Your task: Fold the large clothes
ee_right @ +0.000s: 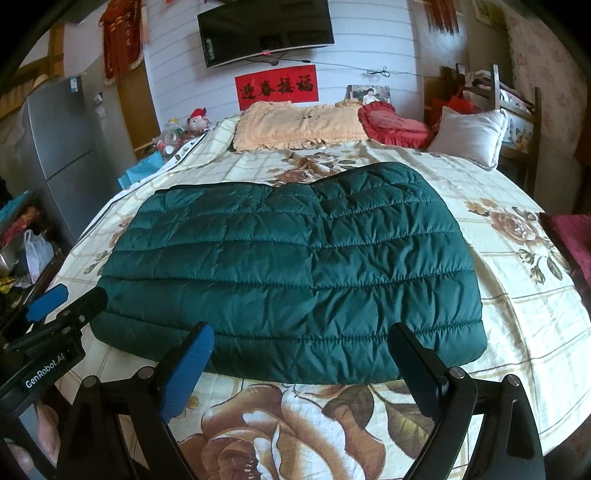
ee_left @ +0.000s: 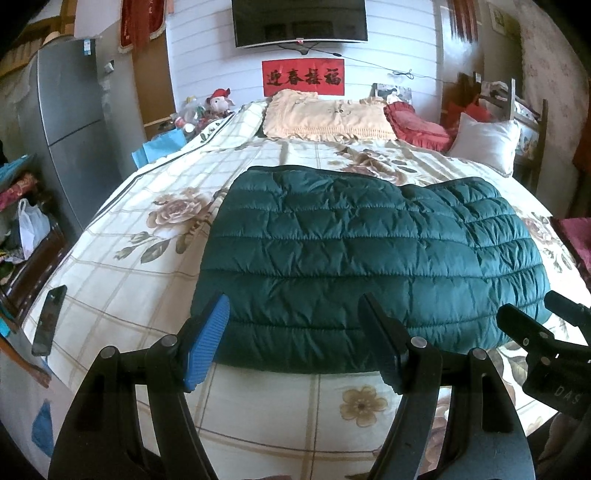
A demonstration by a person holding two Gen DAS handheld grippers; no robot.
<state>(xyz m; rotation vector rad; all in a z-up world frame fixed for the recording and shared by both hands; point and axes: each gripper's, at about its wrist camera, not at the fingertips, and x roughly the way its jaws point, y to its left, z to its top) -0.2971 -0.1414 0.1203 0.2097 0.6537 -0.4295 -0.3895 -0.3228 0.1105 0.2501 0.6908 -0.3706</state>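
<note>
A green quilted jacket (ee_left: 369,266) lies folded into a rough rectangle on the bed (ee_left: 147,295), flat on the flowered, checked cover. In the left wrist view it fills the middle and runs toward 3 o'clock; in the right wrist view it sits centred, its near hem toward 6 o'clock.

The left gripper (ee_left: 295,339) hangs just above the near hem, fingers (ee_left: 207,343) spread apart with nothing between them; the hem shows in the gap, and the pads do not press on it. The right gripper (ee_right: 303,369) is likewise held over the near hem, fingers (ee_right: 186,373) wide apart and empty. Each gripper shows in the other's view: the right one at 4 o'clock in the left view, the left one at 8 o'clock in the right view.

A phone (ee_left: 50,319) lies on the cover at 9 o'clock in the left view, well apart from the jacket. At the head of the bed, toward 12 o'clock, sit a cream pillow (ee_left: 325,118), a red cushion (ee_left: 417,125) and a white pillow (ee_left: 484,142). Above them hang a red banner (ee_left: 303,77) and a TV (ee_left: 299,22). A grey fridge (ee_left: 74,125) stands at 10 o'clock.
</note>
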